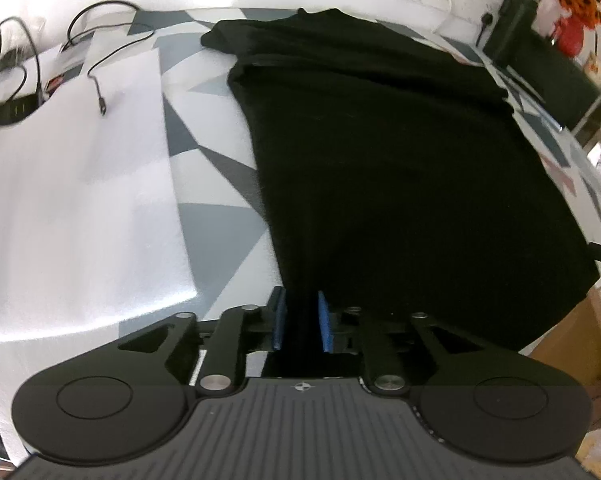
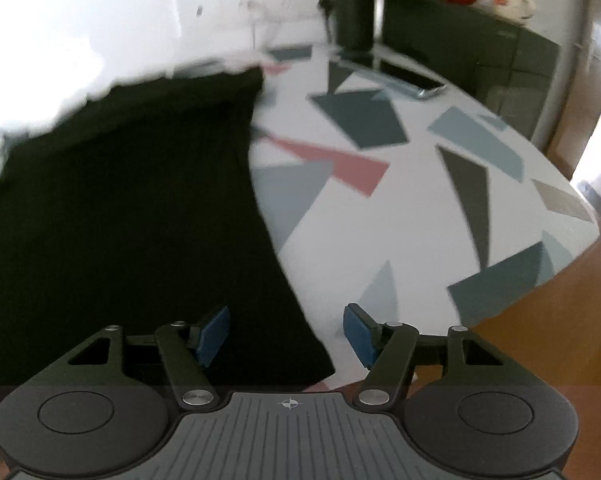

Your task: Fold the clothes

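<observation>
The black shirt (image 1: 400,168) lies spread lengthwise down the middle of the worktop (image 1: 216,232), its hem at the near edge and its collar end toward the far edge by the wall, both long sides apparently already turned in. The left gripper (image 1: 300,322) has its blue pads close together with the hem's near-left corner between them, and looks clamped on the cloth. The right gripper (image 2: 286,334) stands wide apart over the hem's other corner, one pad above the fabric and one above bare worktop. To do this well, I would judge the right one should close on that corner at the same depth as the left, so the hem rises level and travels evenly toward the collar. No containers hold anything here; a dark bottle (image 1: 510,20) stands capped near the far right corner.
</observation>
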A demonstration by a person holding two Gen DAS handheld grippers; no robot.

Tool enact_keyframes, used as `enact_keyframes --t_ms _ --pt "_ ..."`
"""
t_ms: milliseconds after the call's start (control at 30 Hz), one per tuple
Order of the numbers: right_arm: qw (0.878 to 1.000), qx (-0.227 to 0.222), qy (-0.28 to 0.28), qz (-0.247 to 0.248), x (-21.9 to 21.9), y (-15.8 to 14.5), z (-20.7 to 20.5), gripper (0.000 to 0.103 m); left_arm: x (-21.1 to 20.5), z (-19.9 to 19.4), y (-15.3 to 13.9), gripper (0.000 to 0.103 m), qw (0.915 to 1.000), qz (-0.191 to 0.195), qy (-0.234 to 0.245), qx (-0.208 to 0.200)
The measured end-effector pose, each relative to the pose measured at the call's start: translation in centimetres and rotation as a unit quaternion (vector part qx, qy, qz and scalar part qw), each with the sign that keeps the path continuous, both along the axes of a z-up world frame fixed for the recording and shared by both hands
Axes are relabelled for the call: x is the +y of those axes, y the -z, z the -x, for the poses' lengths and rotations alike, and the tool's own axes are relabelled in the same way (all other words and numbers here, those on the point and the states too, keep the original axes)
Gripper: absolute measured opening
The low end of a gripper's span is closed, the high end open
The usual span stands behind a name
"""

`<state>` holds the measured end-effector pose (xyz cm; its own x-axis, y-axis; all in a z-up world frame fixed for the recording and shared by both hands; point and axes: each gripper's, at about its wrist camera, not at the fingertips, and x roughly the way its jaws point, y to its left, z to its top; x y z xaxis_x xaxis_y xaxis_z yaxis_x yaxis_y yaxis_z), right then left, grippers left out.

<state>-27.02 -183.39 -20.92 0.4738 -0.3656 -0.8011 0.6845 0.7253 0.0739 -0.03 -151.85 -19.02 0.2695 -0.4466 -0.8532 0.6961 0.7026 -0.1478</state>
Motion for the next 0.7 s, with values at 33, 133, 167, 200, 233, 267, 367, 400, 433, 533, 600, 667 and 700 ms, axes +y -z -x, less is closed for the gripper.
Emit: enact_keyframes --t_ms 33,133,167,200,233,267,367,400,433,533,600,667,700 --pt "1.000 -0.008 0.006 0.002 -0.1 0.1 0.0 0.064 0.0 0.3 0.0 0.028 1.0000 -0.003 -0.003 -0.002" --pt "1.000 -0.011 0.014 -0.005 -0.4 0.0 0.4 0.051 0.4 1.1 -0.1 0.041 0.9999 -0.003 -0.014 0.003" --pt "1.000 -0.010 0.011 -0.003 -0.3 0.0 0.6 0.041 0.5 1.3 -0.1 0.045 0.9999 -0.002 -0.015 0.005" --pt "1.000 -0.015 0.010 -0.010 -0.4 0.0 1.0 0.036 0.6 1.5 -0.1 0.047 0.9999 -0.004 -0.013 0.004" --pt "1.000 -0.021 0.008 -0.018 -0.6 0.0 1.4 0.025 0.6 1.6 -0.1 0.047 0.9999 -0.007 -0.010 0.003" --pt "0.999 -0.027 0.007 -0.025 -0.7 0.1 1.7 0.019 0.6 1.7 -0.1 0.046 0.9999 -0.009 -0.006 0.002" --pt "0.997 -0.048 0.012 -0.053 -0.9 0.3 2.8 0.007 0.8 1.6 0.0 0.006 0.9998 -0.003 0.003 0.021" --pt "0.997 -0.050 0.007 -0.056 -0.8 0.4 2.8 0.006 1.0 1.5 0.1 0.006 0.9996 0.005 -0.002 0.028" --pt "0.997 -0.053 0.002 -0.059 -0.6 0.4 2.8 0.004 1.4 1.4 0.2 0.006 0.9992 0.014 -0.009 0.036" --pt "0.995 -0.076 -0.005 -0.063 -0.1 -0.5 3.1 0.003 2.5 1.0 -0.4 0.005 0.9981 0.036 -0.029 0.041" --pt "0.992 -0.109 0.005 -0.061 0.0 -2.2 4.2 0.003 3.6 1.0 -1.7 0.005 0.9970 0.059 -0.038 0.033" --pt "0.988 -0.140 0.007 -0.059 0.0 -4.1 5.4 0.003 4.6 1.1 -3.5 0.005 0.9958 0.080 -0.037 0.027" --pt "0.987 -0.150 0.003 -0.060 0.0 -4.8 6.0 0.003 5.1 1.3 -4.4 0.005 0.9955 0.087 -0.032 0.023"
